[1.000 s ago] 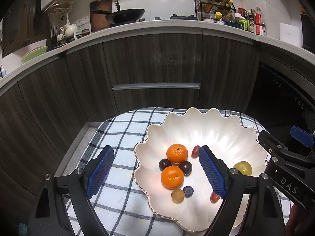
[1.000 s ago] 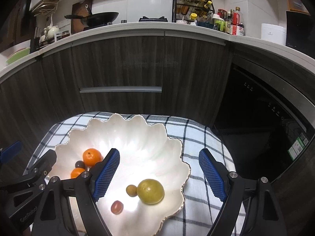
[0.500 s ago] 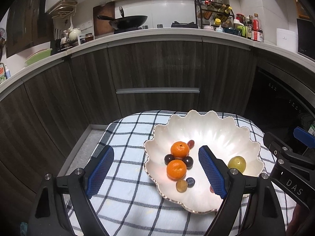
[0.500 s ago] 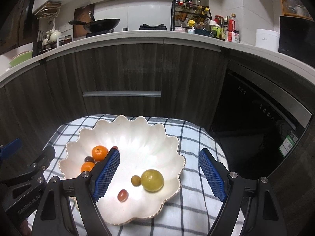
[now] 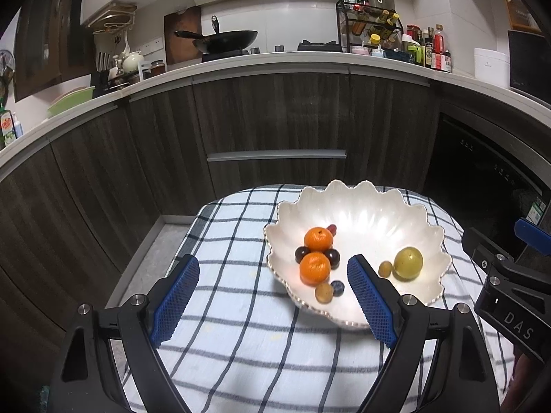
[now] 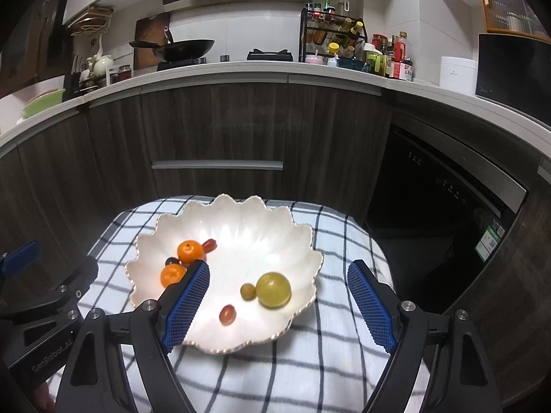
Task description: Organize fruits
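A white scalloped bowl (image 5: 365,213) (image 6: 241,227) sits on a blue-checked cloth (image 5: 241,327) (image 6: 330,361). Inside lie two tangerines (image 5: 318,239) (image 5: 314,267) (image 6: 190,252) (image 6: 172,274), dark grapes (image 5: 332,256), a red grape (image 6: 227,314), a small brownish fruit (image 6: 248,291) and a yellow-green round fruit (image 5: 408,261) (image 6: 274,289). My left gripper (image 5: 273,297) hangs open above the cloth at the bowl's near left rim, holding nothing. My right gripper (image 6: 278,301) is open above the bowl's near right edge, empty too.
Dark wooden cabinets with a metal handle (image 5: 275,155) stand behind the small table. A wok (image 5: 224,39), a spice rack (image 5: 370,24) and bottles sit on the far counter. A dark dishwasher front (image 6: 437,206) is at the right.
Both grippers have drawn back and up from the bowl, which now looks smaller and farther. The jaws stayed open and the fruits lie as before.
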`<act>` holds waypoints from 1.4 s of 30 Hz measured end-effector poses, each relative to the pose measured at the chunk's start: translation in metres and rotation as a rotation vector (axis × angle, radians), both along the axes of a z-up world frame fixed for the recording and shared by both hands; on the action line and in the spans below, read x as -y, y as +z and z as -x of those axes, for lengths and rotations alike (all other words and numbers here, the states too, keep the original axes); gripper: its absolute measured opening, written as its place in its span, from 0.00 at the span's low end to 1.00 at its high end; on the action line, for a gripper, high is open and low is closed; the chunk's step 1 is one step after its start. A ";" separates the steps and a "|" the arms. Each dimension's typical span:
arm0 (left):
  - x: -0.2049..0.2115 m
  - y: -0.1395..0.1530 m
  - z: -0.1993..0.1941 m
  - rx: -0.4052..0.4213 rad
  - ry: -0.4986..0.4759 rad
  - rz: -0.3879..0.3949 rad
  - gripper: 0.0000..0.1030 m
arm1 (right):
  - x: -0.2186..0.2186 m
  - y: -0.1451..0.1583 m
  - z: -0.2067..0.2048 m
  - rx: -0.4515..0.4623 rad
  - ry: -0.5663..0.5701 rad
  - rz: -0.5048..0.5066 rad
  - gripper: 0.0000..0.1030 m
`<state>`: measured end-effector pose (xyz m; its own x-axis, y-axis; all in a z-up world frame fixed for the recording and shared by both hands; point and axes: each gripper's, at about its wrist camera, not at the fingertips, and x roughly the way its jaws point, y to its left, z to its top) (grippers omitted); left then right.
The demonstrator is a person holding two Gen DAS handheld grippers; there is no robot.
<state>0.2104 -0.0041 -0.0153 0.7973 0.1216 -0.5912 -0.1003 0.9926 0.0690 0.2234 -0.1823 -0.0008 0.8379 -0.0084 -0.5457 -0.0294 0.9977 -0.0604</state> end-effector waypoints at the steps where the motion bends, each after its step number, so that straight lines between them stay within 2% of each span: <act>1: -0.001 0.000 0.002 -0.001 0.000 0.000 0.86 | 0.000 -0.001 0.004 -0.001 0.000 0.001 0.81; 16: -0.007 -0.008 0.056 -0.010 -0.007 -0.008 0.86 | 0.001 -0.006 0.052 -0.017 -0.019 -0.027 0.81; 42: -0.016 -0.016 0.112 -0.017 -0.010 0.009 0.86 | 0.010 -0.021 0.127 -0.028 -0.036 -0.038 0.81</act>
<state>0.0988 0.0117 -0.0312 0.7885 0.1080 -0.6055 -0.0889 0.9941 0.0615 0.0968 -0.1921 -0.0217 0.8219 -0.0170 -0.5694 0.0053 0.9997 -0.0223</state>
